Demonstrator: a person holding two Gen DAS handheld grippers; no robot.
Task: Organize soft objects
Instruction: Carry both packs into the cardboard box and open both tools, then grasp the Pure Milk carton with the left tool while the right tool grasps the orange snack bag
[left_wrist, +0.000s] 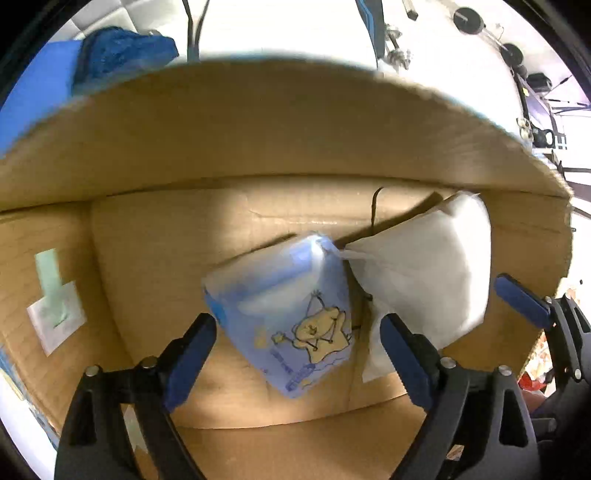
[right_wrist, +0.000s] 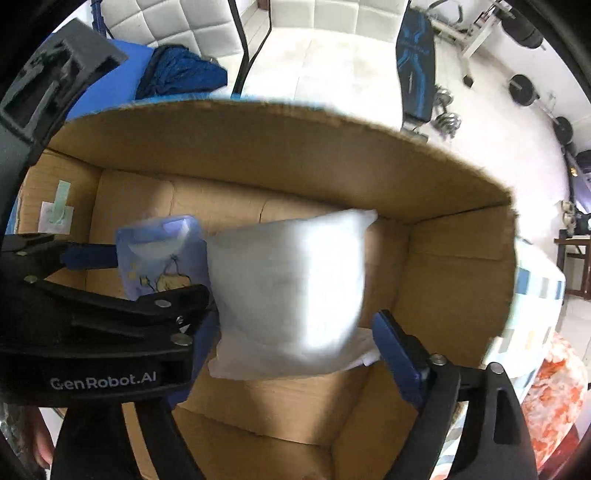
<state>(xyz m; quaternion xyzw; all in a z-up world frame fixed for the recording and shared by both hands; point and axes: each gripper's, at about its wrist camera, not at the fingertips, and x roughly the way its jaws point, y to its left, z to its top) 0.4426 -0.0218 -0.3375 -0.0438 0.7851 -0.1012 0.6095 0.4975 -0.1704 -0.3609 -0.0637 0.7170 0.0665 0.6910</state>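
Note:
A blue soft pack printed with a yellow cartoon figure (left_wrist: 291, 314) and a white soft pack (left_wrist: 424, 273) are inside an open cardboard box (left_wrist: 258, 140), both blurred. My left gripper (left_wrist: 299, 336) is open, its fingers wide on either side of the blue pack, not pressing it. My right gripper (right_wrist: 291, 332) is open around the white pack (right_wrist: 291, 280), which looks loose between the fingers. The blue pack (right_wrist: 162, 254) and the left gripper (right_wrist: 110, 295) show at left in the right wrist view. The right gripper's finger (left_wrist: 521, 299) shows at right in the left wrist view.
The box's far flap (right_wrist: 295, 140) stands upright behind the packs. A blue cloth (right_wrist: 181, 74) lies on a blue surface behind the box. Gym weights (right_wrist: 524, 88) and a bench (right_wrist: 417, 70) stand on the white floor beyond. A patterned fabric (right_wrist: 554, 391) is at right.

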